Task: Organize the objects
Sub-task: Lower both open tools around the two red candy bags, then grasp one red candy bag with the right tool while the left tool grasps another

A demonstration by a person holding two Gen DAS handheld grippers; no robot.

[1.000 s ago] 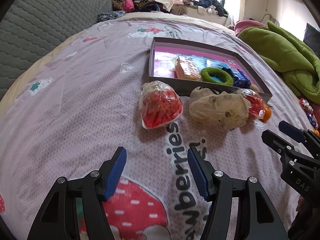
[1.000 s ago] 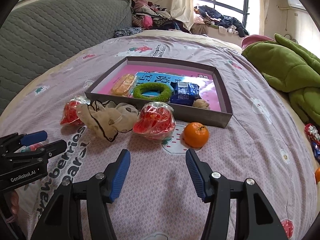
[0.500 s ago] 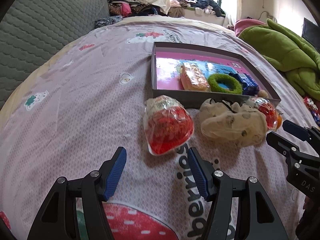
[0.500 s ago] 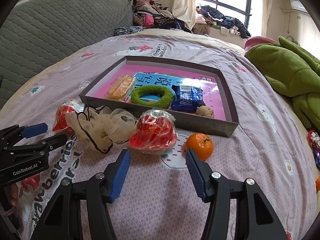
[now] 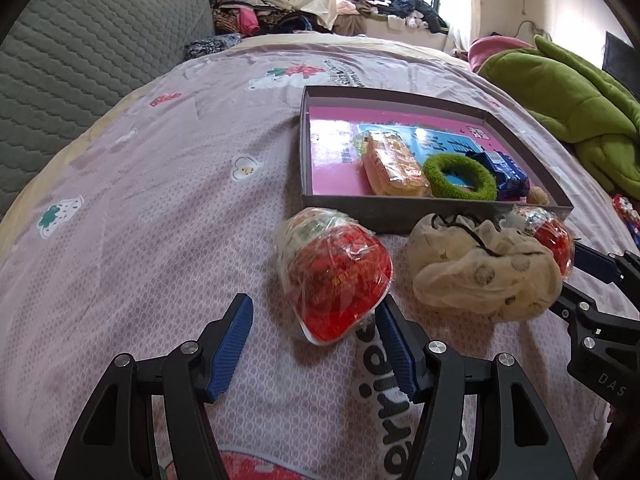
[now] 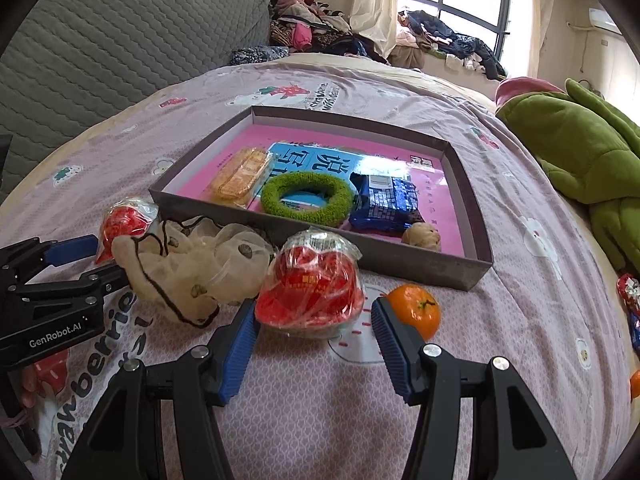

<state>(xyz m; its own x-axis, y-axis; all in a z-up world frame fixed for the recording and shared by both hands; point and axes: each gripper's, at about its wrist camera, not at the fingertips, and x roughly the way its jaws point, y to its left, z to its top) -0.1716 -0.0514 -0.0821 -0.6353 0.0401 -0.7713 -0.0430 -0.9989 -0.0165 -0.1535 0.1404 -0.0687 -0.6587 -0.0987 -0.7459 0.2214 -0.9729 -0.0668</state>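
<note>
A grey shallow box [image 5: 420, 216] [image 6: 472, 216] with a pink floor lies on the bed. It holds a cracker pack [image 5: 394, 168], a green ring [image 6: 308, 196], a blue packet [image 6: 384, 204] and a small beige ball [image 6: 422, 236]. In front of it lie two red snack bags in clear wrap, a beige mesh pouch [image 5: 480, 272] [image 6: 192, 264] and an orange [image 6: 414, 310]. My left gripper [image 5: 314, 322] is open, its fingers at either side of the near end of one red bag [image 5: 336, 276]. My right gripper [image 6: 312, 320] is open around the other red bag [image 6: 314, 288].
The bed has a lilac strawberry-print sheet [image 5: 160, 200]. A green blanket [image 6: 580, 148] lies on the right, a grey quilted headboard [image 5: 80, 60] on the left. Small wrapped items [image 6: 628, 292] lie at the right edge. Clothes pile by the window.
Both grippers have moved forward toward the red bags and now stand around them. Both stay open. The objects have not moved.
</note>
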